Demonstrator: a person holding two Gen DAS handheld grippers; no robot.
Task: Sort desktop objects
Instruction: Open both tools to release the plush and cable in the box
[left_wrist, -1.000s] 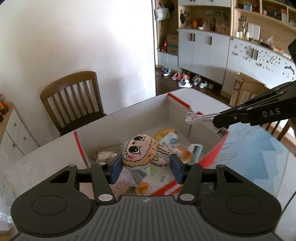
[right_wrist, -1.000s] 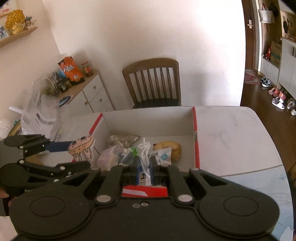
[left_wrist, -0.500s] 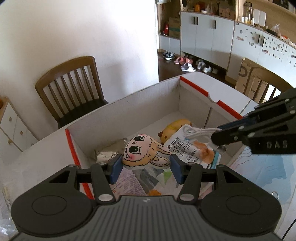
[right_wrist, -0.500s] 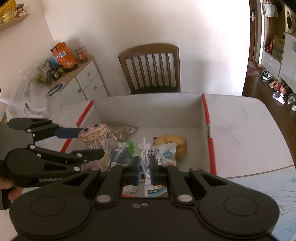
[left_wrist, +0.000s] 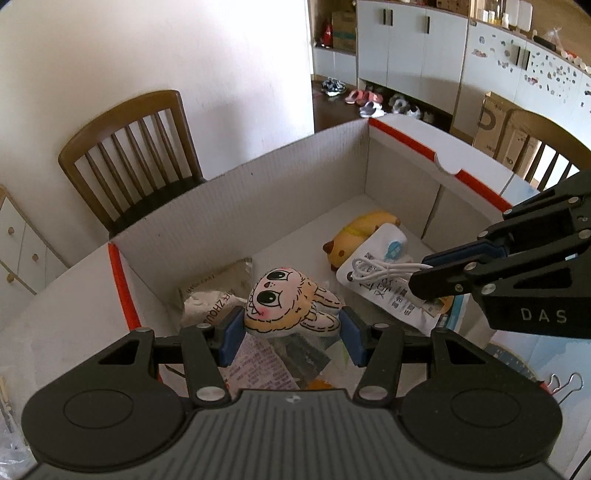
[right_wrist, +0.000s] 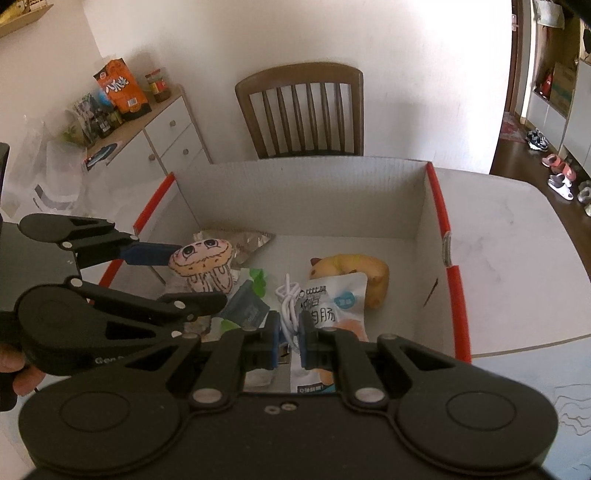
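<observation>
My left gripper is shut on a small cartoon plush doll and holds it over the open white cardboard box with red edges. The doll also shows in the right wrist view. My right gripper is shut on a coiled white cable and holds it inside the box; the cable also shows in the left wrist view. In the box lie a yellow banana-shaped toy, a white snack packet, and crumpled wrappers.
A wooden chair stands behind the table. A white cabinet with snacks is at the left. A binder clip lies on the blue mat right of the box. The marble table extends right of the box.
Both grippers have moved forward and down over the box, so the box interior now fills the views. Each still holds its object.
</observation>
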